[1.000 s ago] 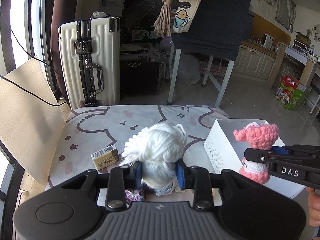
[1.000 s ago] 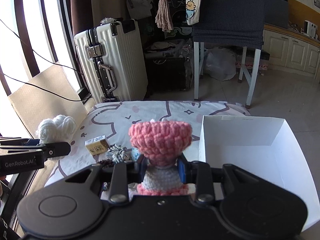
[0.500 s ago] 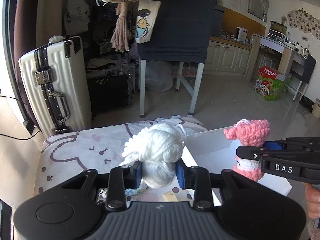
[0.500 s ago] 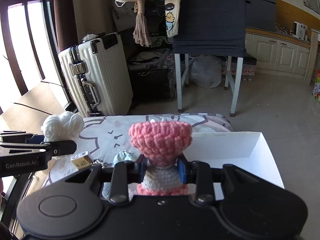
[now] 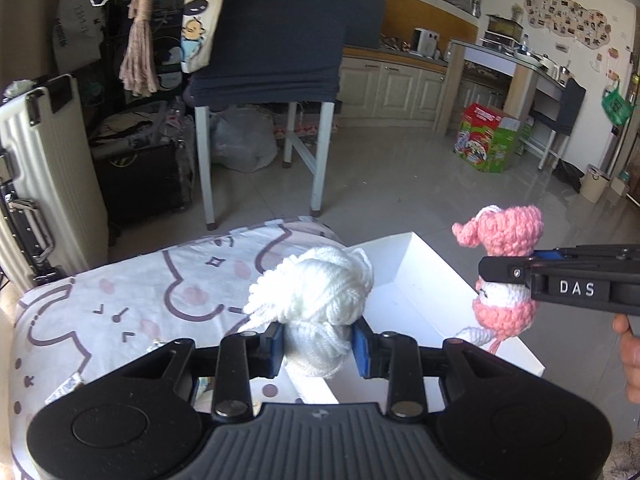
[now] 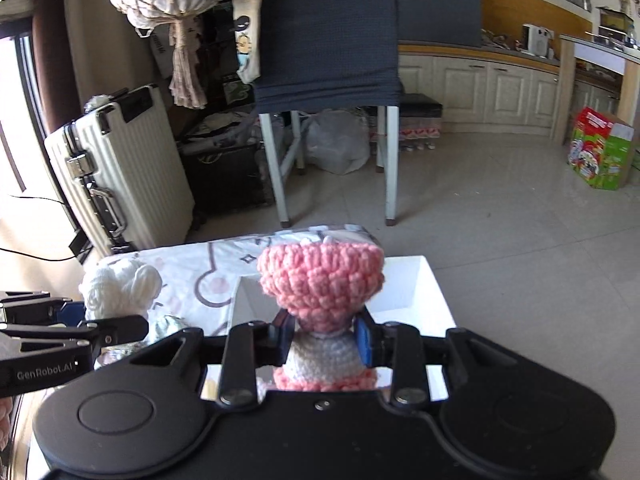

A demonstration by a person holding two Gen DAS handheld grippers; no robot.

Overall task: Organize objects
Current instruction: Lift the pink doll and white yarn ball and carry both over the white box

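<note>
My left gripper [image 5: 319, 340] is shut on a white yarn toy [image 5: 316, 300], held above the near left edge of an open white box [image 5: 404, 276]. My right gripper [image 6: 323, 334] is shut on a pink and white crochet doll [image 6: 320, 280], held over the same white box [image 6: 404, 292]. In the left wrist view the pink doll [image 5: 506, 276] hangs over the box's right side, clamped in the right gripper [image 5: 504, 276]. The right wrist view shows the white toy [image 6: 120, 288] at the left in the left gripper [image 6: 116, 320].
The box rests on a table covered with a cat-print cloth [image 5: 120, 300]. Small items lie on the cloth below the left gripper, mostly hidden. Beyond the table stand a cream suitcase [image 6: 120, 172], a chair with a dark cover [image 6: 328, 40] and a tiled floor [image 5: 420, 184].
Both grippers have carried their toys to the right, from over the cloth to over the white box. The small carton and loose items on the cloth have slid out of view.
</note>
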